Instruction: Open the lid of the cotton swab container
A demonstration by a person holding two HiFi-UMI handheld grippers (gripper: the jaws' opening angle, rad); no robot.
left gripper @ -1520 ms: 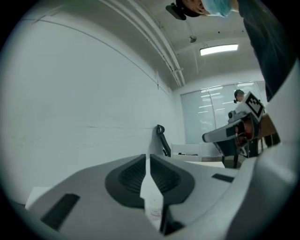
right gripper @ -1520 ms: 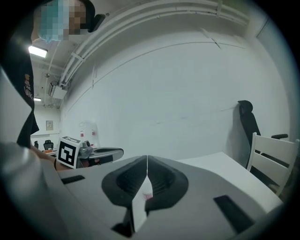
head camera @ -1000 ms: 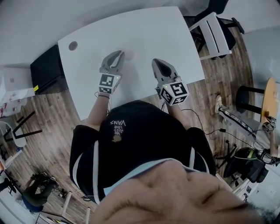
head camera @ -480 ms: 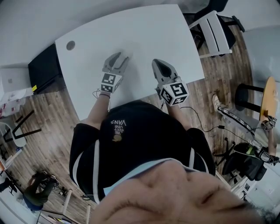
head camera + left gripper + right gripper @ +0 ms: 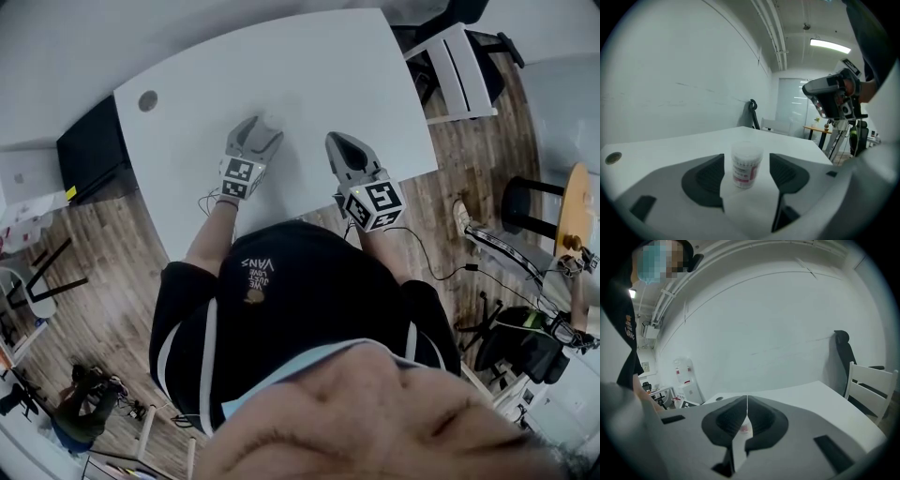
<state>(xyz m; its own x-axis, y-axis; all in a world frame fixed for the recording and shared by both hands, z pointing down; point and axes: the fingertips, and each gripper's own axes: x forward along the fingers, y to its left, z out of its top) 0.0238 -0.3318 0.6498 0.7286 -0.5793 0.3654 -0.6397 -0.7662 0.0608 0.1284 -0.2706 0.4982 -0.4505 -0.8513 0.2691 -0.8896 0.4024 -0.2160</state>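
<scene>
A small clear cotton swab container (image 5: 746, 164) with a pink label and its lid on stands upright on the white table (image 5: 309, 75). It sits between the jaws of my left gripper (image 5: 746, 159), which are opening; a gap shows on each side and neither pad touches it. In the head view the left gripper (image 5: 265, 127) lies left of centre on the table. My right gripper (image 5: 336, 139) rests beside it, apart from it, with its jaws shut on nothing (image 5: 747, 398). Through its jaw gap a sliver of the container's label (image 5: 744, 428) shows.
A round cable hole (image 5: 148, 100) marks the table's far left corner. A white chair (image 5: 459, 70) and a black office chair (image 5: 843, 352) stand off the table's right side. A black cabinet (image 5: 89, 150) sits on the wooden floor to the left.
The left gripper's jaws went from shut to wide apart, and the gripper shifted slightly right. The right gripper stayed in place, still shut.
</scene>
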